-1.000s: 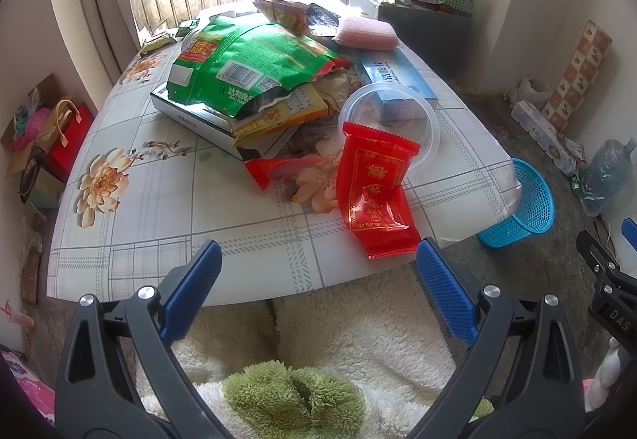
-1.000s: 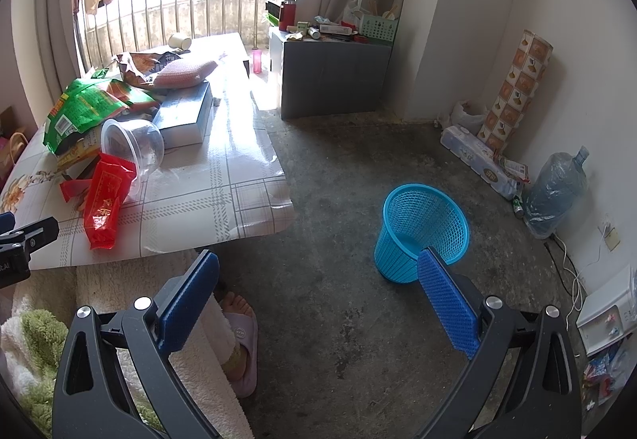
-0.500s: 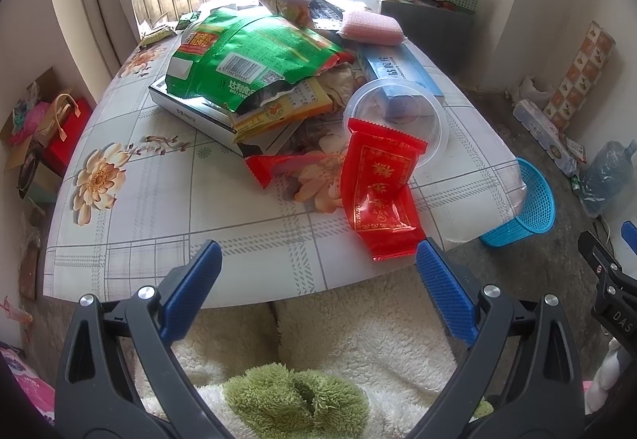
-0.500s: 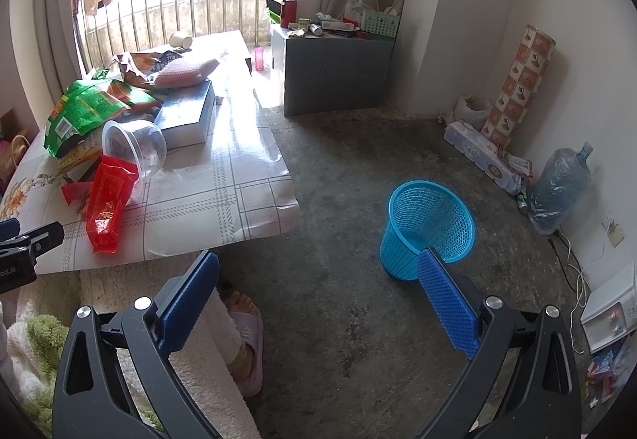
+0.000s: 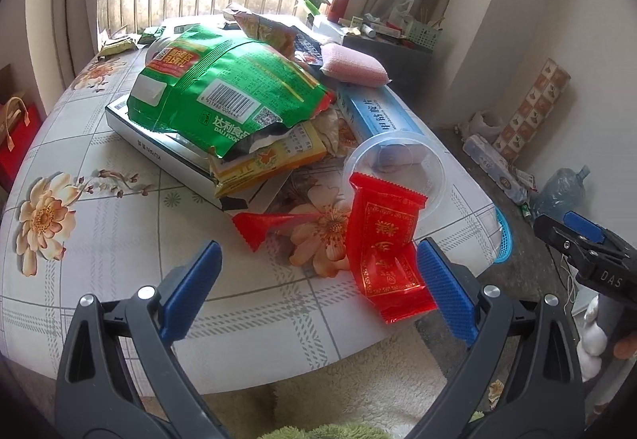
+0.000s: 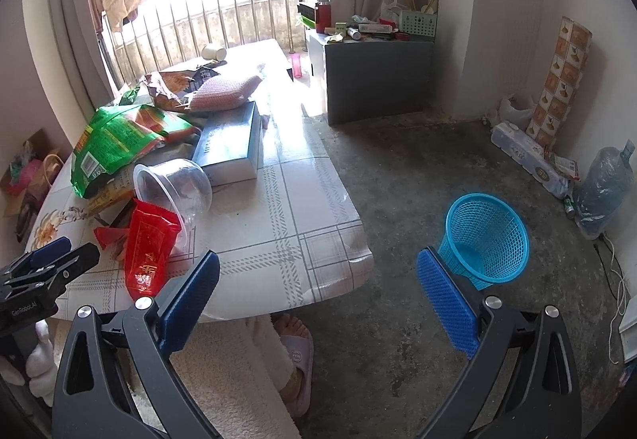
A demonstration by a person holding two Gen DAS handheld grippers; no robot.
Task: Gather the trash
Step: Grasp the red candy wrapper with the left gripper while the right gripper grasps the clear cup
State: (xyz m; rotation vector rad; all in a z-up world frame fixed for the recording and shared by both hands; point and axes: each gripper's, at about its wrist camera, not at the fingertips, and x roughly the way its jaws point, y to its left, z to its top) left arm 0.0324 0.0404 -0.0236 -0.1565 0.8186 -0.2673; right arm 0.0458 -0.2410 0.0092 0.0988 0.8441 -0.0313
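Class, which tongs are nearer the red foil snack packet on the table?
Left. The left tongs hang open just short of the red foil snack packet; the right tongs stand open farther off, toward the floor.

Black gripper (image 5: 318, 279) frames, blue ribbed pads (image 5: 446, 293), silver screws; cream fleece trousers (image 6: 231, 379).

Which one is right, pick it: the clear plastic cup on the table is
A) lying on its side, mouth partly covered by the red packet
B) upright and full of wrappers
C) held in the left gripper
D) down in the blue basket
A: the cup lies tipped on the table with the red packet leaning across its rim; the basket stands on the floor, and the left gripper is open and holds nothing.
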